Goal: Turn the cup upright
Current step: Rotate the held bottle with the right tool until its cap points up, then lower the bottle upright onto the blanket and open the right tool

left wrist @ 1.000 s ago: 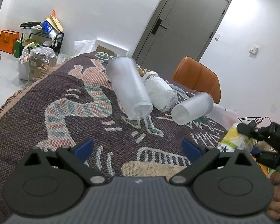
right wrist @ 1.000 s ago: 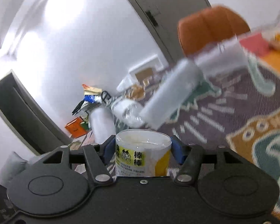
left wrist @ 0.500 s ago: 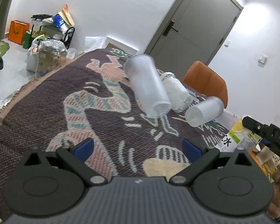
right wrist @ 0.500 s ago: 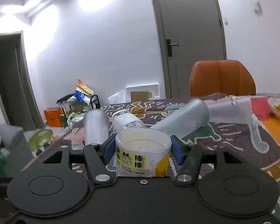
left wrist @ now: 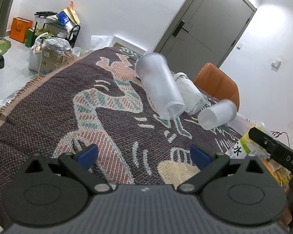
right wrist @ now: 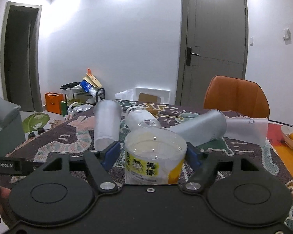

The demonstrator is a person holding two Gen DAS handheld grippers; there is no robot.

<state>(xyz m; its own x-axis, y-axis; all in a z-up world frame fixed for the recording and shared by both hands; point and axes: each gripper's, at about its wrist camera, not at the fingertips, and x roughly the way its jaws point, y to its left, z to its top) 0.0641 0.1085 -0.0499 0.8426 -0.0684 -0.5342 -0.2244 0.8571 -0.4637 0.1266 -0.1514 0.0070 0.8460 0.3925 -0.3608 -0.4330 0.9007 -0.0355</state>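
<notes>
Holding cup: printed yellow label, mouth up, between the blue fingers of the right gripper, pads close on both walls, above the patterned cloth of the worktop. Base hidden; contact with the cloth cannot be told. Step, as judged: lower straight, keep the rim level, part the fingers only once the base sits flat. Left gripper: fingers wide, nothing between. Beyond: three frosted tumblers, one bottle, lying on their sides. Orange chair behind.
</notes>
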